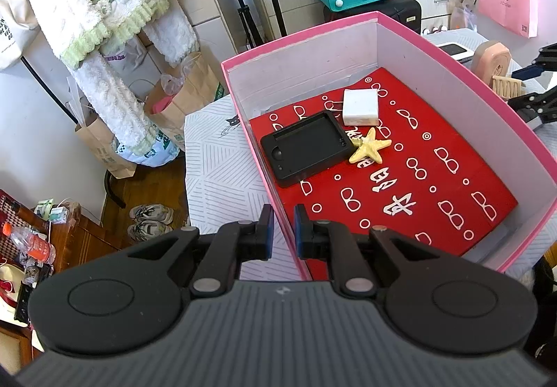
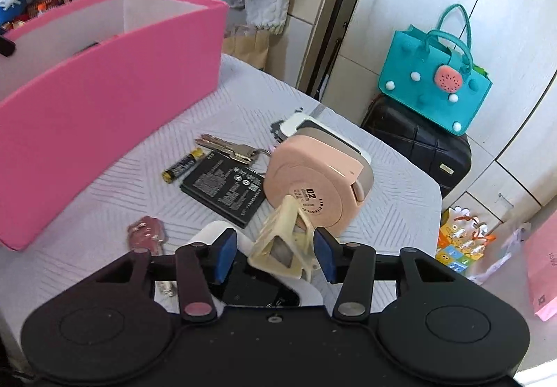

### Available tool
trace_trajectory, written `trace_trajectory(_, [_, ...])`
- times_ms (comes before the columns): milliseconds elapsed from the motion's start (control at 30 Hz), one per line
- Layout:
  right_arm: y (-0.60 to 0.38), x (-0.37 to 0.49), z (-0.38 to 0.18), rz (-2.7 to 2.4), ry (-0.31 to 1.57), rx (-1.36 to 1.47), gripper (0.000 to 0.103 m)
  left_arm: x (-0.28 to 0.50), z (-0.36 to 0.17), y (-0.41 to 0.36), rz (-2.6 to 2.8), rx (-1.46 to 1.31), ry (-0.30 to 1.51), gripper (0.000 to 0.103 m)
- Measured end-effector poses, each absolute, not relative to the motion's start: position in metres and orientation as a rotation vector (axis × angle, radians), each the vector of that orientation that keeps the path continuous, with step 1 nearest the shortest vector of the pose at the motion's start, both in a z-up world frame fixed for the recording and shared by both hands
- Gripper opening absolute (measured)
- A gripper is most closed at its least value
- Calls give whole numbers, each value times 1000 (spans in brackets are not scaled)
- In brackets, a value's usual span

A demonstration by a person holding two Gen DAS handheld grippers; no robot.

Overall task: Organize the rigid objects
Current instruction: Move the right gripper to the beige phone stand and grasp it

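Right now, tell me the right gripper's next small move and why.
Probably close the right gripper on the cream clip: its fingers are open with the clip between them, not yet pinched, and the pink box waits beside it.

Matt pink cardboard box (image 2: 104,80), glossy peach plastic case (image 2: 313,178), metal keys (image 2: 226,147), quilted cloth table cover (image 2: 383,178).

In my box (image 1: 466,73) I count three items: one black tray (image 1: 306,147), one white block (image 1: 360,107), one starfish (image 1: 369,147). On my table (image 2: 348,129): one battery (image 2: 182,165), one battery pack (image 2: 226,190), one key bunch (image 2: 229,147), one pink reel (image 2: 313,181), one cream clip (image 2: 282,241).
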State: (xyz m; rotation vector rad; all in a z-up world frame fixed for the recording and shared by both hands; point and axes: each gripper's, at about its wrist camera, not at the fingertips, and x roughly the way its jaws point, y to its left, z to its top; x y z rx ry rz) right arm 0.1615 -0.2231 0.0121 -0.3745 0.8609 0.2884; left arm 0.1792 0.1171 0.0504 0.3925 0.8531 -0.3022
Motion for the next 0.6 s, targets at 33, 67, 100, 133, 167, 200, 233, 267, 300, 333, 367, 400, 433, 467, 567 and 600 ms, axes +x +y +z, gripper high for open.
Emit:
trace_trajectory(33, [-224,163,12,290,860,-369,55,179,50,117,-303,393,852,11])
trace_trajectory(67, [-224,165,12,299,863,-360,55,179,50,117,-303,394,850,11])
trace_trajectory(100, [-225,167,12,320,865,-352,60,179,51,117,-303,395,850,11])
trace_trajectory(133, [-225,168,12,331,871,-348,62,179,50,117,-304,396,851,11])
trace_trajectory(167, [-224,169,12,329,877,-343,63,179,51,117,-306,398,851,11])
trace_trajectory(200, [-225,171,12,327,883,-335,63,179,51,118,-308,399,852,11])
trace_trajectory(233, [-225,173,13,331,891,-323,63,180,51,117,-308,403,852,11])
trace_trajectory(267, [-225,175,13,336,900,-308,63,179,51,117,-308,406,850,11])
trace_trajectory(300, [-226,177,12,333,909,-291,64,179,51,117,-309,408,848,11])
trace_trajectory(333, [-228,180,12,318,922,-264,65,179,51,116,-310,413,846,11])
trace_trajectory(367, [-229,183,12,303,931,-237,65,179,50,116,-309,416,844,11])
trace_trajectory(400, [-230,185,11,293,934,-219,66,178,50,116,-309,418,842,11])
trace_trajectory(433, [-230,185,10,288,933,-215,66,178,50,116,-310,419,840,11])
trace_trajectory(467, [-229,186,10,285,931,-219,66,177,50,116,-312,419,839,11])
trace_trajectory(567, [-226,186,11,257,936,-223,45,176,49,116,-313,428,831,11])
trace_trajectory(600, [-224,185,11,223,934,-255,38,176,49,117,-314,429,831,11])
